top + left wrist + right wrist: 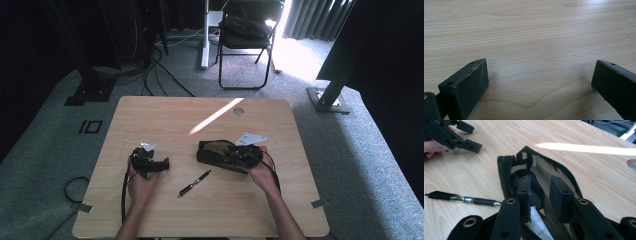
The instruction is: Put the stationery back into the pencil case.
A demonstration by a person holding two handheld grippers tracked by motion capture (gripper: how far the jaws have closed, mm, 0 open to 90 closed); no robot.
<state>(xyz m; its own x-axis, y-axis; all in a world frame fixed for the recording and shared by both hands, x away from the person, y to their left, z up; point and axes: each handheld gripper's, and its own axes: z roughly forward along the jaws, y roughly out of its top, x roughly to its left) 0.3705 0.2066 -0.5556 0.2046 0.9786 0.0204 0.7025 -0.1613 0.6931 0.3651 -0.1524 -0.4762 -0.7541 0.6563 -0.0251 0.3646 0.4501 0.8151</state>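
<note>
1. Black pouch (212,152) lies on the wooden table (165,115), right of table centre, mouth unzipped and gaping. This is the landmark.
2. Right gripper (231,155) sits at the pouch's right end, held by the person's right hand (260,172). Grey three-cornered plate (250,138) on top of it, just behind the pouch's right end.
3. In the right gripper view, the right gripper (541,197) has both jaws reaching into the open pouch (506,172) mouth. Jaws stand narrowly apart with a gap between them; cannot tell whether the pads press on the fabric or on anything inside.
4. Inside the pouch, below the jaws: a white tube-like item (537,222), partly hidden, label not readable. Dark strap-like shape deeper in the pouch, unclear what it is.
5. Black pen (195,183) lies on the table just in front of the pouch's left end, apart from it, lying at an angle. In the right gripper view the pen (461,198) is left of the pouch, tip pointing toward it.
6. Left gripper (159,164) is well left of the pouch, held by the left hand (142,182), resting low over the table.
7. Left gripper view: left gripper (539,82) jaws spread wide, released, bare tabletop (529,37) between them, nothing gripped.
8. Cable (124,192) trails from the left gripper toward the near table edge, left of the pouch.
9. Folding chair (245,42) stands on the carpet far behind the pouch, beyond the table.
</note>
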